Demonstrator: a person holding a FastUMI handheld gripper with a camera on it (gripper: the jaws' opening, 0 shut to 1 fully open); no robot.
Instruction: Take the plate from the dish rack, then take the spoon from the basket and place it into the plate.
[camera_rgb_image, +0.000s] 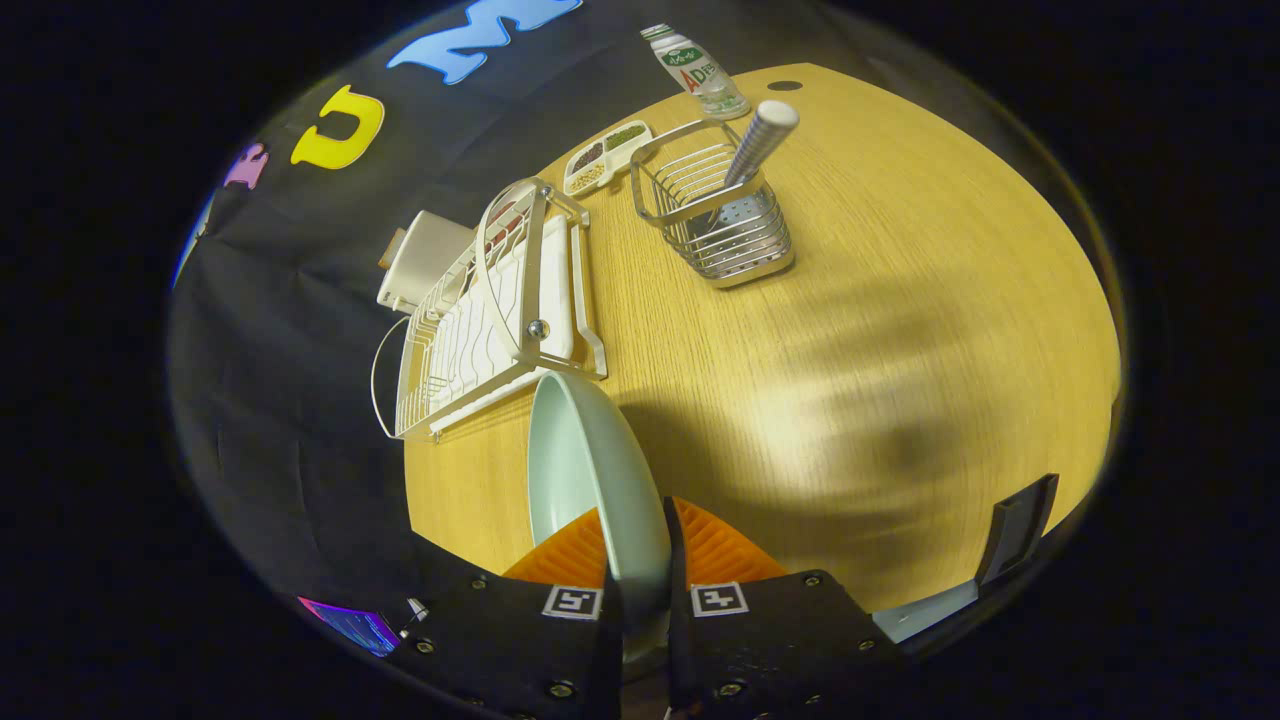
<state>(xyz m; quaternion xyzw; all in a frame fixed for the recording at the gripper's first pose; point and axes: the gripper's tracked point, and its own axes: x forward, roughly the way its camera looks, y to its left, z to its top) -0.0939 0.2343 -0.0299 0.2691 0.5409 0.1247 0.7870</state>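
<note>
Wooden table (900, 300) | claw (640, 560) clamped on pale green plate (580, 470), edge-on

A round-edged wooden table (900, 300) carries a white wire dish rack (490, 320) beside the booth wall. Near it stands a metal wire basket (715, 215) with a spoon's handle sticking out. Beyond them lie a small divided tray (605, 158) and a plastic bottle (697, 72), standing upright near the far edge.

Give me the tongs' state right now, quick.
Tongs: shut on the pale green plate, gripping its rim, plate held on edge above the wooden table just in front of the dish rack.
</note>
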